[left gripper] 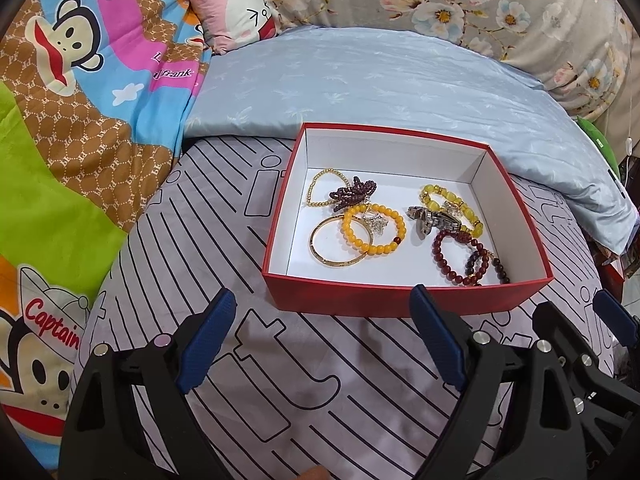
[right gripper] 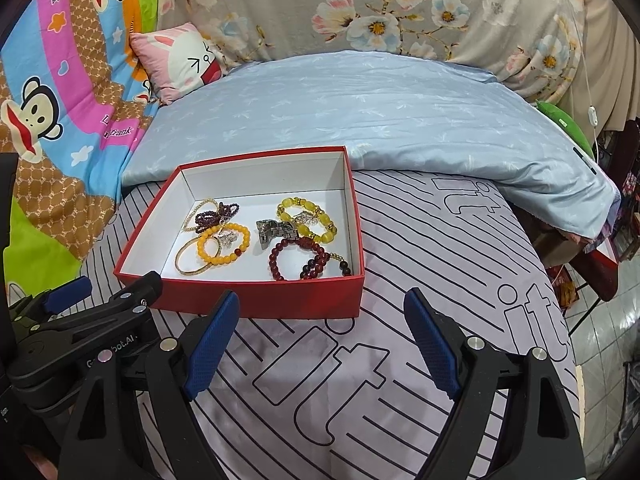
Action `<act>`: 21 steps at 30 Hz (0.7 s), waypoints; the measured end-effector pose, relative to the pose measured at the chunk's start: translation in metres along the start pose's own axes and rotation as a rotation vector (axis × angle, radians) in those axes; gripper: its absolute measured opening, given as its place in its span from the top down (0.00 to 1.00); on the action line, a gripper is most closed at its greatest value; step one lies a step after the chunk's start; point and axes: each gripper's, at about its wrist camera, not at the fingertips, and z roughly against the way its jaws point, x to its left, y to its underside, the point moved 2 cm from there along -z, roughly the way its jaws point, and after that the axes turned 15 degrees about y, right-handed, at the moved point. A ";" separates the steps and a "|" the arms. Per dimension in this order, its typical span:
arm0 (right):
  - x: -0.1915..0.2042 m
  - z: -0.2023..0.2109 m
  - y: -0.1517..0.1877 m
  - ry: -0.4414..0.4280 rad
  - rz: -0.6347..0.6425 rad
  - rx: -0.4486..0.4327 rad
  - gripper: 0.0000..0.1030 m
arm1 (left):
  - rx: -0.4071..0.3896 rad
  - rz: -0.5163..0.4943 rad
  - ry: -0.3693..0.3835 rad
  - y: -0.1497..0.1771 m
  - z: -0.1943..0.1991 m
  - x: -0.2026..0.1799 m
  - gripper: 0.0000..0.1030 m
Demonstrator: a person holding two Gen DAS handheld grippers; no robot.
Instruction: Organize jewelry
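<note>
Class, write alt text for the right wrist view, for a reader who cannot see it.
A red box with a white inside sits on a striped bedsheet, holding bead bracelets, a gold bangle and a metal watch. The open right gripper hovers empty in front of it, and the left gripper shows at the lower left.

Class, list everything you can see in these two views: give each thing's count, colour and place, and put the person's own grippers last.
box: 1, red outside, white inside, on striped sheet
gold bangle: 1, box front left
orange bracelet: 1, overlapping the bangle
gold bead chain: 1, box back left
purple beads: 1 bunch, on the chain
yellow bracelet: 1, box right
watch: 1, silver, box middle
red bracelet: 1, box front right
quilt: 1, pale blue, behind box
pillow: 1, pink, far left
left gripper: open, empty
right gripper: open, empty
</note>
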 end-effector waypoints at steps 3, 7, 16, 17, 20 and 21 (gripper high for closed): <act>0.000 0.000 0.000 0.000 0.003 0.000 0.21 | 0.000 -0.004 -0.004 0.000 0.000 0.000 0.18; -0.001 0.000 0.001 -0.001 0.002 0.001 0.21 | -0.001 -0.017 -0.013 0.000 0.001 -0.002 0.18; -0.002 0.000 0.000 0.006 0.001 0.004 0.21 | -0.010 -0.037 -0.014 0.001 0.002 -0.005 0.18; -0.002 0.000 0.000 0.007 0.002 0.003 0.21 | -0.009 -0.033 -0.011 0.001 0.002 -0.004 0.18; -0.002 0.000 0.000 0.008 0.004 0.004 0.21 | -0.010 -0.031 -0.011 0.001 0.002 -0.004 0.18; -0.002 -0.001 0.000 0.008 0.006 0.005 0.21 | -0.011 -0.034 -0.013 0.001 0.002 -0.004 0.18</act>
